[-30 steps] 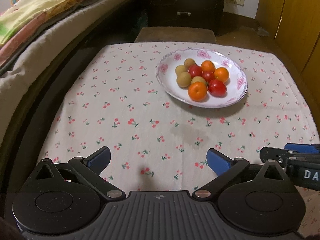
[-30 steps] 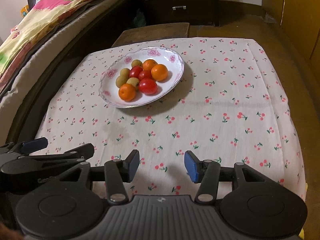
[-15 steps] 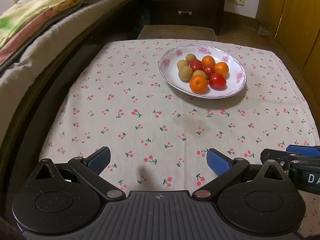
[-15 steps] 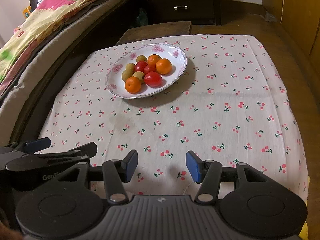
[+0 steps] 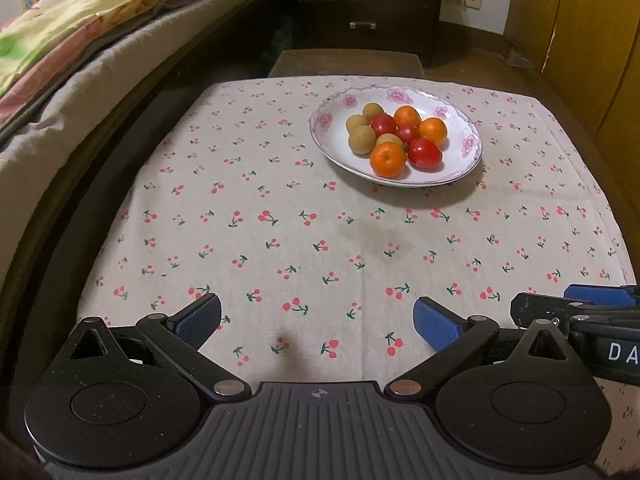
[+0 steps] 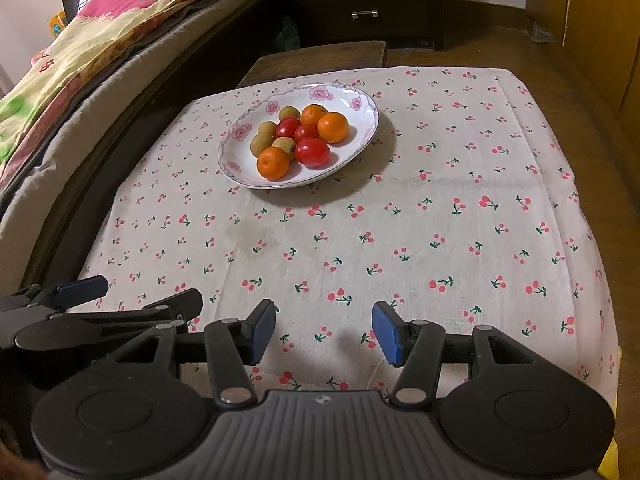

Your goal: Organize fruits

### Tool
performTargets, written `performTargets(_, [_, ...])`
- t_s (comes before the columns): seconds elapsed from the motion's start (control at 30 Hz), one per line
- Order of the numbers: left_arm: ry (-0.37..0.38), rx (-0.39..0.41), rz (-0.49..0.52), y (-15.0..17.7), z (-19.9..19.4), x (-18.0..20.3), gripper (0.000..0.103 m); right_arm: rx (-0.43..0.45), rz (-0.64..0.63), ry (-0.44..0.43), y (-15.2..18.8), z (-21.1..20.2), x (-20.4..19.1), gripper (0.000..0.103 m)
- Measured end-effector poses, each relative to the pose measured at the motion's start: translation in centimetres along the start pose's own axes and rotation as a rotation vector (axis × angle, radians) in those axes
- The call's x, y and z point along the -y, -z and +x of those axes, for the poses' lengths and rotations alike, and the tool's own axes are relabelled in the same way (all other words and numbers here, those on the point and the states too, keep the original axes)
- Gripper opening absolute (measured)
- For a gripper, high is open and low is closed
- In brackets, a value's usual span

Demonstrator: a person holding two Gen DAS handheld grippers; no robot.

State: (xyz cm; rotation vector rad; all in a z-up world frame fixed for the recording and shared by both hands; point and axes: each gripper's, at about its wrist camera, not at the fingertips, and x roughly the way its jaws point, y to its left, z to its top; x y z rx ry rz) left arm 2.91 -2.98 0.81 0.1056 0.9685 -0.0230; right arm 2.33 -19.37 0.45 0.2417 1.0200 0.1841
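A white floral plate sits toward the far side of a cherry-print tablecloth. It holds oranges, red tomatoes and several small brownish fruits, all piled together. My left gripper is open and empty over the near edge of the cloth. My right gripper is open and empty beside it, also near the front edge. Each gripper shows at the edge of the other's view.
The cherry-print tablecloth covers a low table. A bed with a colourful quilt runs along the left. A dark drawer chest and a low wooden stool stand behind the table. Wooden cabinets line the right.
Both grippers have drawn back toward the near edge, so the plate sits farther away in both views. Both stay open and empty.
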Motion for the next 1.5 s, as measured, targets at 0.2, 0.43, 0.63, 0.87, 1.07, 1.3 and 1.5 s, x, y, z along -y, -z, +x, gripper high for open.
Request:
performTargets(0.2, [0.009, -0.005, -0.004, 0.19, -0.06, 0.00, 0.103, 0.004, -0.002, -0.005, 0.19, -0.31, -0.15, 0.054])
performTargets(0.43, [0.013, 0.007, -0.012, 0.23, -0.28, -0.07, 0.103, 0.000, -0.007, -0.007, 0.43, -0.39, -0.35, 0.054])
performTargets(0.63, [0.015, 0.008, -0.007, 0.37, -0.33, 0.03, 0.103, 0.000, -0.005, -0.005, 0.55, -0.37, -0.42, 0.054])
performTargets(0.87, [0.016, 0.006, -0.008, 0.44, -0.29, 0.00, 0.103, -0.002, -0.004, -0.006, 0.55, -0.36, -0.38, 0.054])
performTargets(1.07, [0.015, 0.006, -0.007, 0.45, -0.31, 0.01, 0.103, -0.004, -0.004, -0.006, 0.57, -0.37, -0.36, 0.054])
performTargets(1.3, [0.011, 0.009, -0.005, 0.56, -0.33, 0.11, 0.103, -0.004, -0.004, -0.006, 0.57, -0.37, -0.34, 0.054])
performTargets(1.5, [0.013, 0.002, -0.007, 0.56, -0.31, 0.13, 0.103, -0.005, -0.004, -0.006, 0.58, -0.37, -0.34, 0.054])
